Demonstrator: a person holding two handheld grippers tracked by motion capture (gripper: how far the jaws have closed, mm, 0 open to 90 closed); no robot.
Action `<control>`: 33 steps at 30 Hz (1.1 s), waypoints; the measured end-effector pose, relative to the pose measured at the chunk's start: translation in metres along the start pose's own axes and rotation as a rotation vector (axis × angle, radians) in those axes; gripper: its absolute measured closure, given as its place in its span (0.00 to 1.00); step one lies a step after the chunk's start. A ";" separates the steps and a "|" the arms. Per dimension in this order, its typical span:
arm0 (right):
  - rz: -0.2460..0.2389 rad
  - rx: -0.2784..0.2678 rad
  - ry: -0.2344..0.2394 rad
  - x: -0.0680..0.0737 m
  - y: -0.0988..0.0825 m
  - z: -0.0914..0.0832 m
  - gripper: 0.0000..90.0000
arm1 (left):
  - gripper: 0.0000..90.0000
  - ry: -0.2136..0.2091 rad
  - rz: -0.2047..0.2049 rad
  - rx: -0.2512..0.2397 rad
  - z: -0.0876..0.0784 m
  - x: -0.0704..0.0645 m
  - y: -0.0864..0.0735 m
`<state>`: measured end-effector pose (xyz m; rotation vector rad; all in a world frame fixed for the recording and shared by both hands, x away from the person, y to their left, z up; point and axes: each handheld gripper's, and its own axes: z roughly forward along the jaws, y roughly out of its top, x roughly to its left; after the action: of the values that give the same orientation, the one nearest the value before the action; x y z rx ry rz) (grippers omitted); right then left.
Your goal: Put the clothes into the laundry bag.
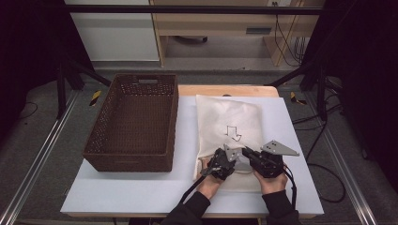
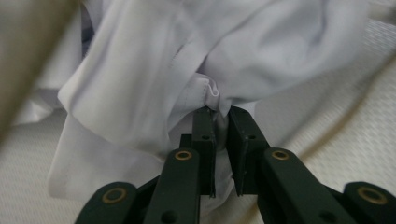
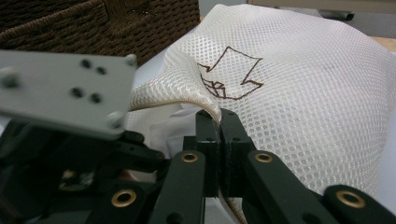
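A cream mesh bag (image 1: 228, 117) with a dark arrow (image 3: 229, 74) drawn on it lies on the white table top, its mouth toward the person. My right gripper (image 3: 218, 114) is shut on the raised rim of the bag's mouth (image 3: 187, 95) and holds it up. Under that rim sits a white cloth (image 2: 140, 93). My left gripper (image 2: 219, 112) reaches into the mouth and its jaws pinch a folded hem of this cloth. From above, the left gripper (image 1: 224, 158) and right gripper (image 1: 246, 152) sit close together at the bag's near end.
A dark brown wicker basket (image 1: 136, 122) stands left of the bag, close beside it. The white table top (image 1: 141, 192) has bare room in front of the basket. The left gripper's grey plate (image 3: 60, 88) sits just left of the right gripper's jaws.
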<state>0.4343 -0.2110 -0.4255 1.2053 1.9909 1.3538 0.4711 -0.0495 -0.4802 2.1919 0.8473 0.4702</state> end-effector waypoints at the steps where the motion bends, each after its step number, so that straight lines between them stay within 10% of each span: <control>1: 0.003 -0.001 -0.002 -0.001 0.000 0.000 0.98 | 0.91 0.013 0.005 0.004 0.003 0.000 0.003; 9: 0.006 0.004 -0.008 -0.002 -0.001 0.000 0.98 | 0.86 0.076 0.009 -0.020 0.015 0.000 0.009; 15: 0.003 0.000 -0.008 -0.003 -0.001 -0.001 0.98 | 0.70 -0.041 -0.037 -0.083 -0.032 -0.003 -0.008; 20: -0.002 -0.002 -0.009 -0.002 -0.001 -0.002 0.97 | 0.64 -0.060 -0.031 -0.154 -0.071 0.000 -0.016; 27: 0.000 0.012 0.003 -0.001 -0.005 -0.006 0.93 | 0.53 0.018 -0.053 -0.187 -0.114 0.026 -0.029; 33: -0.011 0.042 0.031 0.001 -0.012 -0.004 0.74 | 0.44 0.018 -0.086 -0.188 -0.117 0.041 -0.043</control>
<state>0.4255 -0.2138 -0.4340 1.1973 2.0545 1.3389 0.4171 0.0597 -0.4307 1.9741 0.8674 0.5074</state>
